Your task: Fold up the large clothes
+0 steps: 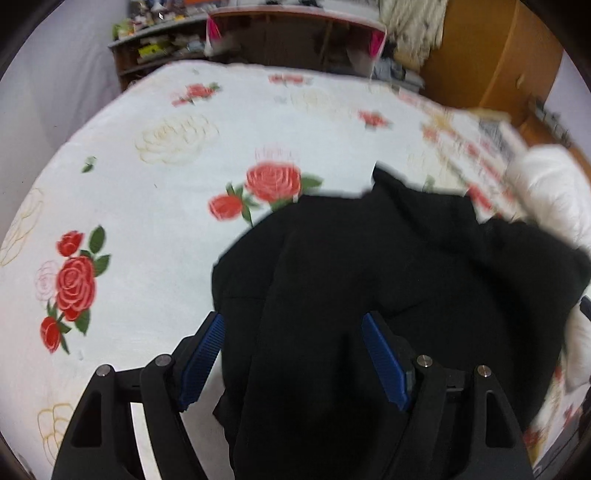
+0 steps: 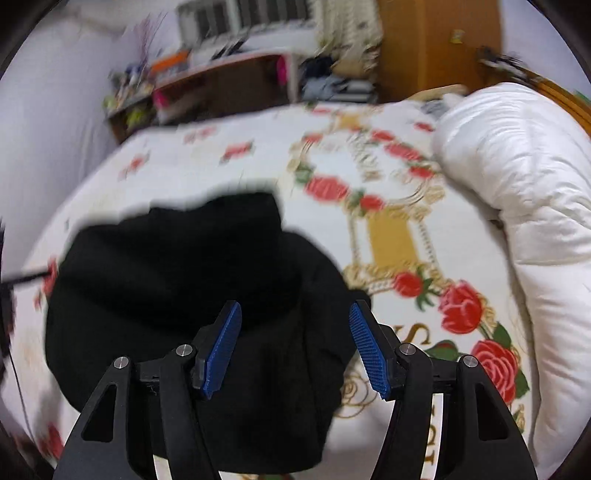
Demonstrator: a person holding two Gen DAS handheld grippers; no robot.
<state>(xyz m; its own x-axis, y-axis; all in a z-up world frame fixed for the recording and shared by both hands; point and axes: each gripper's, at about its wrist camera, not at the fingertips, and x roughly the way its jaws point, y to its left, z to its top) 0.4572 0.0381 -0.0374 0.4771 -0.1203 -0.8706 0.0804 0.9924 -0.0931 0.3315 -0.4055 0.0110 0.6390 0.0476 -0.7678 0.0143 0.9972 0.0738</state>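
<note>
A black garment (image 1: pixel 388 280) lies bunched on a white bedsheet printed with red roses (image 1: pixel 147 192). In the left wrist view it fills the lower middle and right. My left gripper (image 1: pixel 293 321) hangs over its near part with the blue pads (image 1: pixel 205 354) wide apart and nothing pressed between them. In the right wrist view the same black garment (image 2: pixel 177 266) sits at the lower left. My right gripper (image 2: pixel 295 306) stands open above its right edge. Both views are blurred.
A rolled white duvet (image 2: pixel 517 192) lies along the bed's right side. Beyond the bed's far edge stand a cluttered shelf (image 1: pixel 155 44), a desk (image 1: pixel 295 33) and a wooden wardrobe (image 1: pixel 491 55). Bare sheet spreads to the left of the garment.
</note>
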